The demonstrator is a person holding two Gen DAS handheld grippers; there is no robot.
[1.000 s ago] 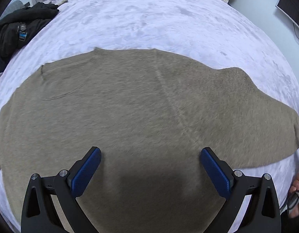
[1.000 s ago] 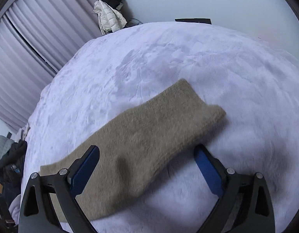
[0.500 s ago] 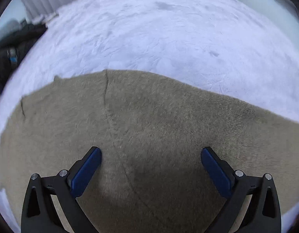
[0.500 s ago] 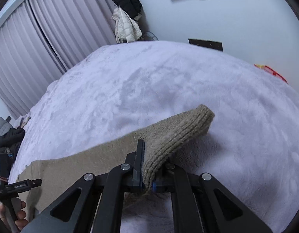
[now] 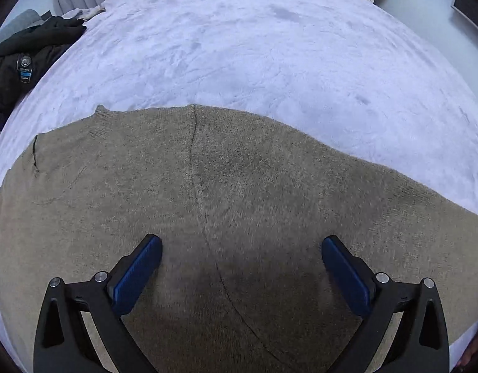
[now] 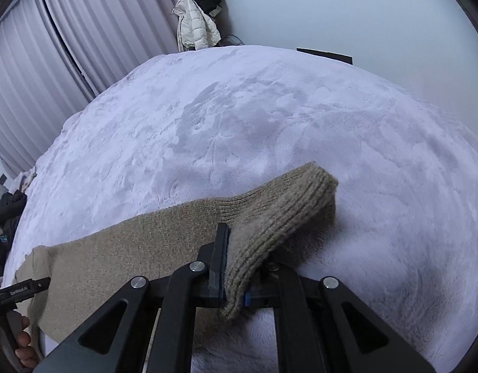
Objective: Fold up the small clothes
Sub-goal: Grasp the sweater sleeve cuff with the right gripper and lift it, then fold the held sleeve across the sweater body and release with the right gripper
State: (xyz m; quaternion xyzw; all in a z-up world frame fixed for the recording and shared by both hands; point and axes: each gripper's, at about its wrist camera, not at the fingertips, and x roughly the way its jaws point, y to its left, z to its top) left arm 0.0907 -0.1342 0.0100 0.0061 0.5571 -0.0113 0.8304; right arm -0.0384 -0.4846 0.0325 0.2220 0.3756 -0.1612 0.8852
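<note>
Your beige knit sweater [image 5: 239,205] lies spread flat on the pale lilac plush bed cover [image 5: 254,46], its body filling the near part of the cover and its neckline toward the far edge of the garment.

Your left gripper [image 5: 242,248] hangs above the sweater's body with its jaws spread wide. The blue pads [image 5: 136,276] stand well apart on either side of a seam and hold nothing. Whether the pads touch the knit cannot be told.

Your right gripper [image 6: 231,267] has its jaws pinched tight on the ribbed sleeve cuff [image 6: 279,214] of the sweater. The cuff stands lifted off the cover, curling up and away from the jaws, while the rest of the sleeve runs back flat toward the sweater's body.

Beyond the sweater, a black jacket [image 5: 24,59] lies at the cover's far left edge. A white puffer coat [image 6: 193,28] hangs by the curtains [image 6: 37,71] past the bed's far end.
</note>
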